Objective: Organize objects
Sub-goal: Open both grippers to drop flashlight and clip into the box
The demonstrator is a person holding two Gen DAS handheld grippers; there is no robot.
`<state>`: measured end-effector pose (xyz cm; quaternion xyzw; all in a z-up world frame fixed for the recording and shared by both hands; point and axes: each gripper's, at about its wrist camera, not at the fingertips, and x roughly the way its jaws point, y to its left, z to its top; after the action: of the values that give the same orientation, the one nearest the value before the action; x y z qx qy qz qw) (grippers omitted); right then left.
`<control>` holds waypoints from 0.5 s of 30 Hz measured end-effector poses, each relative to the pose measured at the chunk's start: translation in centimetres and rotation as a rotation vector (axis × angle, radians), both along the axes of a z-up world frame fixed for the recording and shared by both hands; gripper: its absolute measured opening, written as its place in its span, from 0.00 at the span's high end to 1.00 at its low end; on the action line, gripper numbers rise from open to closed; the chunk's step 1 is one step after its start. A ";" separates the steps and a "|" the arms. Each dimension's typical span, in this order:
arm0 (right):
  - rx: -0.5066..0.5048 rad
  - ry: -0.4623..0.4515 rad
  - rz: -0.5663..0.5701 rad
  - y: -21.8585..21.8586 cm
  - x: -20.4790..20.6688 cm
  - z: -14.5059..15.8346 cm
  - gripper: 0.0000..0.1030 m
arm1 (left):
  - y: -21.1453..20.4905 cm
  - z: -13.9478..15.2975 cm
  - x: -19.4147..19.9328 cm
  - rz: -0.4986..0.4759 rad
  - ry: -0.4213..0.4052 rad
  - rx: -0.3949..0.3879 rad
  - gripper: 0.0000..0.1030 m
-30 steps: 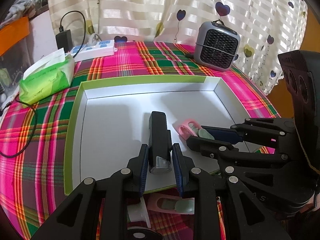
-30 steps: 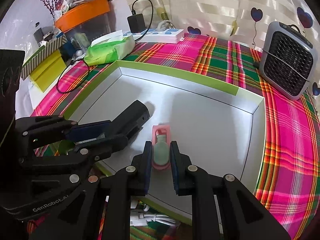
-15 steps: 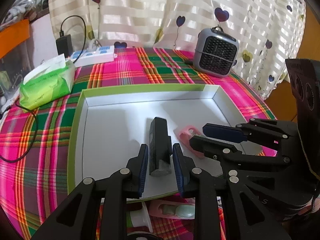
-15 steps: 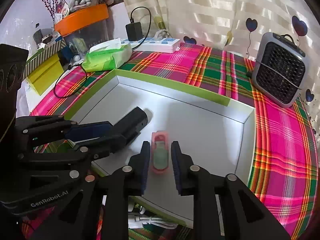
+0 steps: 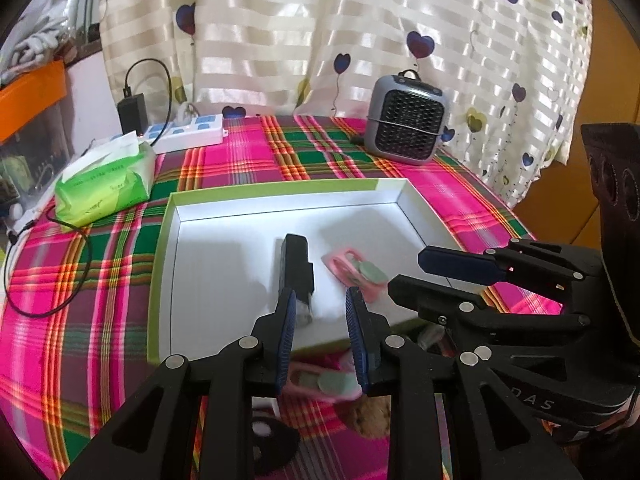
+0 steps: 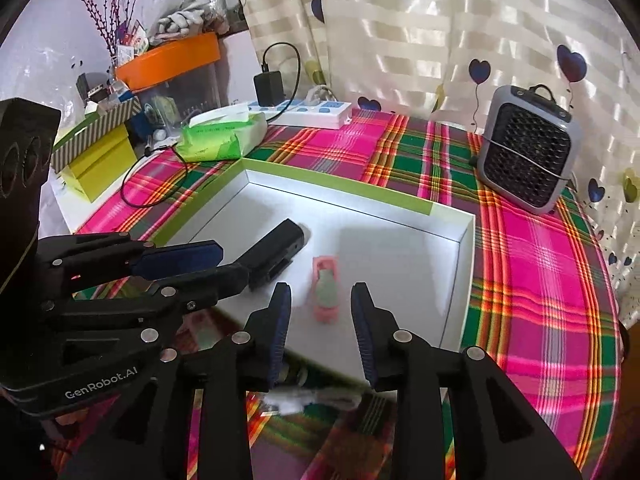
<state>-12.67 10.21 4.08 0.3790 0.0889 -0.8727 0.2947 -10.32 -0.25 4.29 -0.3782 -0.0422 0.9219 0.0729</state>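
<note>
A shallow white box with a green rim lies on the plaid tablecloth. A black oblong device and a pink holder with a pale green piece lie inside it. My left gripper is open and empty above the box's near edge, just behind the black device. My right gripper is open and empty, just behind the pink holder. Each gripper shows in the other's view.
A second pink holder and small items lie on the cloth in front of the box. A grey mini heater, a white power strip, a green tissue pack and a black cable surround the box.
Both grippers have opened, let go of the black device and the pink holder in the box, and pulled back and up toward the near edge.
</note>
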 end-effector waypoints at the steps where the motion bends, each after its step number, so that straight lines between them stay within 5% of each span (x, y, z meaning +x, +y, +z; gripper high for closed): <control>1: -0.002 0.003 0.000 0.1 0.5 0.1 0.68 | 0.1 0.1 0.3 -0.002 0.003 -0.002 0.77; 15: -0.027 -0.001 0.002 1.7 5.2 -0.2 0.68 | 1.5 -0.1 4.5 -0.026 0.006 -0.023 0.77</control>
<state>-7.50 11.86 3.93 0.3752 0.0774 -0.8734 0.3007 -5.81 1.28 4.19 -0.3769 -0.0265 0.9223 0.0809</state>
